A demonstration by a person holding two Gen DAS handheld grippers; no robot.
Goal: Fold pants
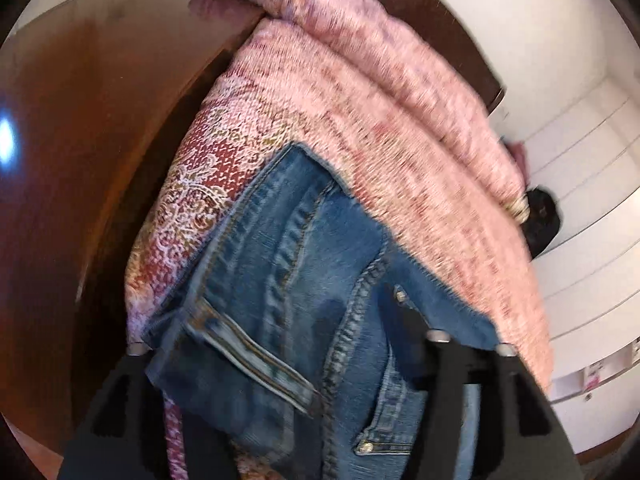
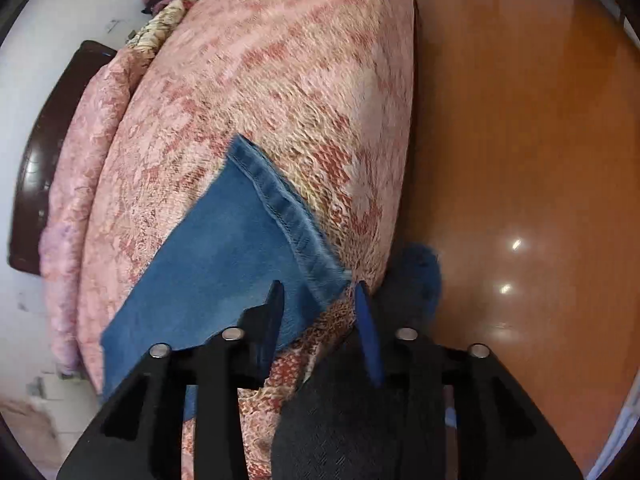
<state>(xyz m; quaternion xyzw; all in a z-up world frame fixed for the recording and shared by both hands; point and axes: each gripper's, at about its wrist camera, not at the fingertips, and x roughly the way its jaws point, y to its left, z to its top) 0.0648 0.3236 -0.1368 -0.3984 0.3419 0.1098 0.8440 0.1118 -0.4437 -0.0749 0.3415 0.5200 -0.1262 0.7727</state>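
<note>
- Pants (image 1: 288, 312), blue denim, lie on a pink and red patterned bedspread (image 1: 380, 120) that covers a bed.
- Left wrist view, from the left: glossy brown wooden floor (image 1: 80, 140), then the edge of the bed, then the waist end of the pants with a back pocket, belt loop and rivets showing, then bare bedspread, then a white wall with drawer-like lines (image 1: 580, 208).
- Left tool (image 1: 288, 354) sits at the bottom of that view with its fingers spread wide apart; the waist part of the pants lies between and under them, and the pads do not press on the cloth.
- Right wrist view, from the left: white wall, a dark wooden headboard (image 2: 44, 152), folds of bedspread (image 2: 280, 100), a stitched leg hem of the pants (image 2: 224, 264) lying flat on the spread, then the orange-brown floor (image 2: 520, 160) with light spots.
- Right tool (image 2: 318, 300) stands partly open just at the corner of that hem; the left finger overlaps the denim, the right finger with a blue pad is beside it, and nothing is pinched.
</note>
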